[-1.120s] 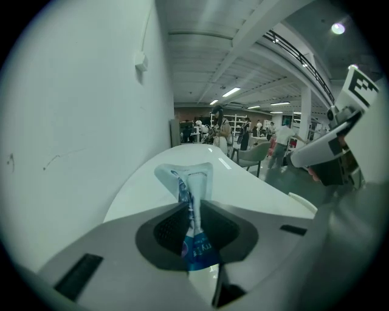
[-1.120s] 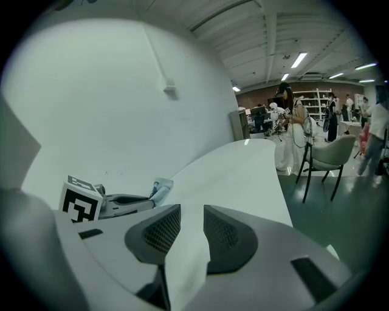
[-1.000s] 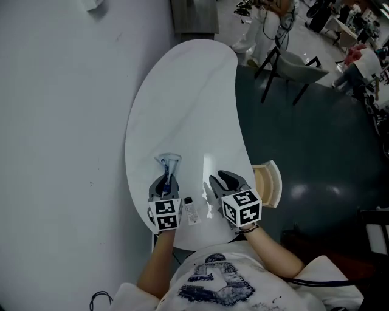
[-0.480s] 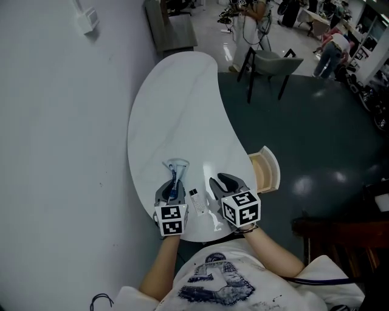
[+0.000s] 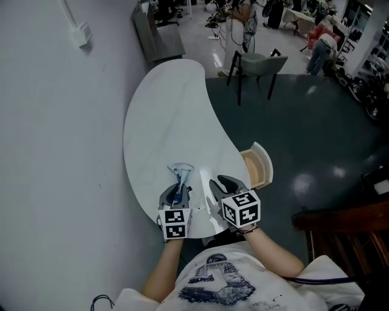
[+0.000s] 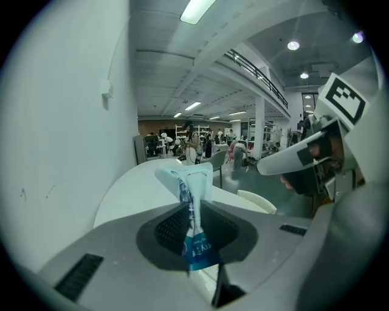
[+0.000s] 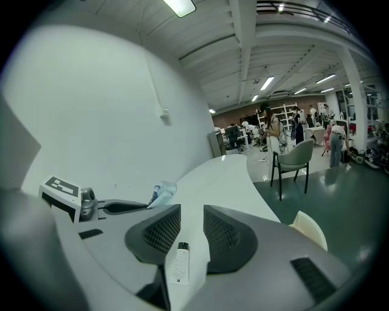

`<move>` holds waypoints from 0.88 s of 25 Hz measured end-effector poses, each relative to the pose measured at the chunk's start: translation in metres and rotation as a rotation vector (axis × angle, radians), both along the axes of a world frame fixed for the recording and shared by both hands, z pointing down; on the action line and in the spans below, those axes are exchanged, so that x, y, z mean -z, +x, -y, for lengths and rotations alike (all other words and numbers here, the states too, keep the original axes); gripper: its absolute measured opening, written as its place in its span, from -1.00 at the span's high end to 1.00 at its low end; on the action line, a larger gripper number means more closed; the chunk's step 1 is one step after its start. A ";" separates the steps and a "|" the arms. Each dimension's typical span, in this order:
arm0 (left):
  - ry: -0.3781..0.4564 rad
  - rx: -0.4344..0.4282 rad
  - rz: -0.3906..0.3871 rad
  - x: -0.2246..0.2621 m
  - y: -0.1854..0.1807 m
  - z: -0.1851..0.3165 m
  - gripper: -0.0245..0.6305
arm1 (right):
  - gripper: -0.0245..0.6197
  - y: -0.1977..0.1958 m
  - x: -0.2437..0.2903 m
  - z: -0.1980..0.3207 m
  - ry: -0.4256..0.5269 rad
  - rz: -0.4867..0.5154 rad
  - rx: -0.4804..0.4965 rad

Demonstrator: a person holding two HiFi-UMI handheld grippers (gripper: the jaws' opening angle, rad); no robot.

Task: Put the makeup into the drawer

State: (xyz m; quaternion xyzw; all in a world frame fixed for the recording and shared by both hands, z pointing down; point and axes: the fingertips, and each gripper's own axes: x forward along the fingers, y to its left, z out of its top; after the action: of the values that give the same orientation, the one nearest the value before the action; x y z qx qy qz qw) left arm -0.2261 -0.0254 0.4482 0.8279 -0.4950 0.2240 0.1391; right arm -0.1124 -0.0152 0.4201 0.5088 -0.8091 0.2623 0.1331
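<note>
The left gripper (image 5: 180,184) has its fingers pinching a blue-and-white makeup tube (image 6: 193,212) above the surface (image 5: 164,115). The right gripper (image 7: 191,226) has its fingers spread over a small tube (image 7: 179,265) lying there. Neither is in the open drawer (image 5: 258,167) yet.

This is a large open lab or workshop hall. Strip lights (image 6: 197,9), a mezzanine rail (image 6: 255,71), shelves (image 7: 278,112) and people (image 7: 271,130) far off show it, beyond a white table (image 5: 164,115) and a chair (image 5: 255,64).
</note>
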 end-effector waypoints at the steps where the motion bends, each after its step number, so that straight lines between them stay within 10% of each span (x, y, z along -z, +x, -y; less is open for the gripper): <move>1: 0.001 -0.006 0.001 0.001 0.003 -0.002 0.61 | 0.52 0.002 0.001 -0.002 0.002 0.002 -0.003; 22: -0.013 -0.055 0.001 -0.006 0.162 0.012 0.62 | 0.52 0.161 -0.005 0.011 0.000 0.011 -0.051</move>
State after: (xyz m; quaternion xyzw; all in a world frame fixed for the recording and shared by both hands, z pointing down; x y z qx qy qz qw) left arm -0.0639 -0.0378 0.4543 0.8400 -0.4708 0.2316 0.1381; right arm 0.0488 -0.0261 0.4251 0.5279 -0.7966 0.2683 0.1218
